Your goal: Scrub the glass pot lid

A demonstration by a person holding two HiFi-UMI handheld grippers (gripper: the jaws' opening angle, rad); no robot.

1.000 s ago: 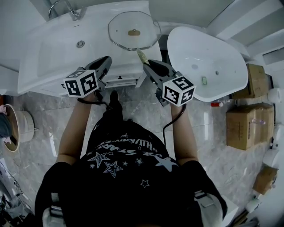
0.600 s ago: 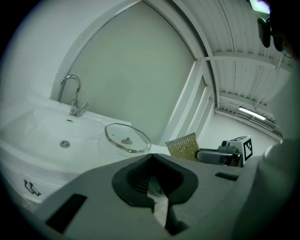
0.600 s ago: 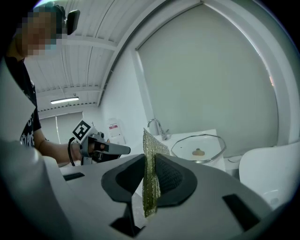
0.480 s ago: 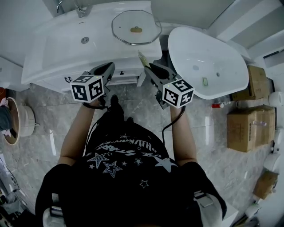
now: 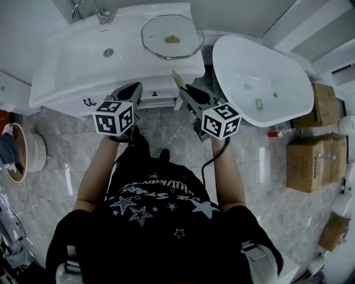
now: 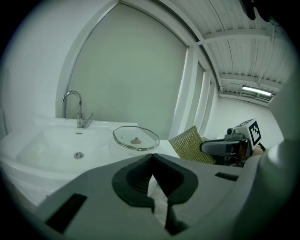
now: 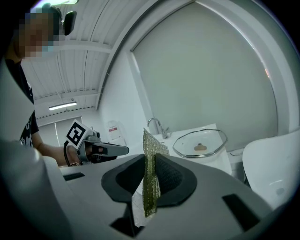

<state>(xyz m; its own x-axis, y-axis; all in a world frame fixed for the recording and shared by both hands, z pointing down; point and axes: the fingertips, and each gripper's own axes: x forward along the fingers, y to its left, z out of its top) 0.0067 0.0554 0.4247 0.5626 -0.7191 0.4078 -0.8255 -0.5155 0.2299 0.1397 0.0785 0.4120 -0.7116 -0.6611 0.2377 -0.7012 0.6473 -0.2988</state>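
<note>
1. Left gripper (image 6: pixel 152 157): jaws fully together, nothing pinched between them.
2. Right gripper (image 7: pixel 149 157): jaws clamped on gold mesh scrub pad (image 7: pixel 151 183). Pad gripped edge-on, standing upright, poking out past the tips.
3. Both grippers side by side with a gap between, tips aimed at the white sink counter (image 5: pixel 55 83), at its front edge.
4. Glass pot lid (image 5: pixel 172 37): flat on the counter deck, straight ahead of the grippers and well apart from both sets of tips. Between the two lines of aim, nearer the right gripper's. Metal rim all round, brownish knob at centre. Not touched by pad or jaws.
5. Sink bowl with drain (image 5: pixel 108 52): ahead and to the left of the left gripper, left of the lid.
6. Faucet (image 5: pixel 89 8): beyond the bowl, far edge of the counter, furthest from the left gripper.
7. White oval basin (image 5: pixel 260 77): just off to the right of the right gripper, beside the counter.
8. Cardboard boxes (image 5: pixel 310 161): on the floor, far to the right of the right gripper, past the oval basin.
9. Scrub pad's tip just short of the counter's front edge, well apart from the lid.
</note>
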